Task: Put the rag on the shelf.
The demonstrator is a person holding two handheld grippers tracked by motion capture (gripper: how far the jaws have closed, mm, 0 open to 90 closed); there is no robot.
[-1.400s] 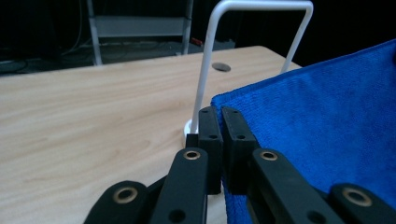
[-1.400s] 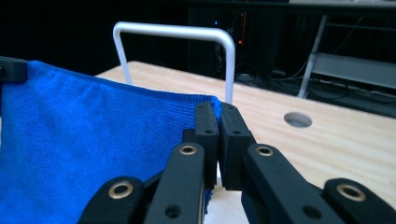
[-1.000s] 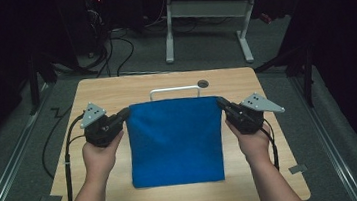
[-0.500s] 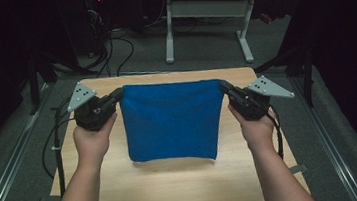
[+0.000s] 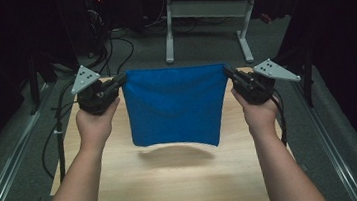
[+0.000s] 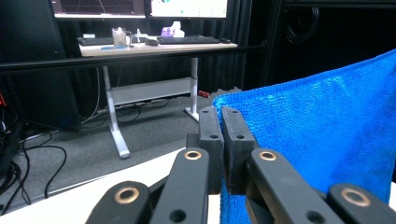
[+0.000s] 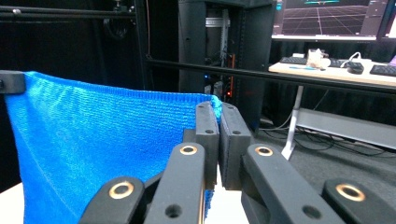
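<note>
- L gripper (image 5: 120, 81): jaws clenched on the top-left corner of the blue cloth (image 5: 174, 103); in the left gripper view (image 6: 223, 140) the 2 pads sit pressed together w/ the cloth edge pinched between them.
- R gripper (image 5: 227, 71): jaws clamped on the top-right corner; in the right gripper view (image 7: 217, 135) the pads squeeze the cloth's corner (image 7: 112, 140).
- Cloth: stretched between the 2 grippers, top edge near taut w/ a slight sag, rest hanging down freely below them, lower edge clear of the tabletop, shadow under it.
- Hands: left hand (image 5: 93, 124) and right hand (image 5: 258, 112) each wrapped round a gripper body, forearms coming in from below.
- Beneath both: light wooden table (image 5: 175, 181).
- Beyond the grippers: white-legged desk (image 5: 205, 17), cables (image 5: 120, 41) on grey floor; desk w/ keyboard (image 6: 187, 40) in the left gripper view.
</note>
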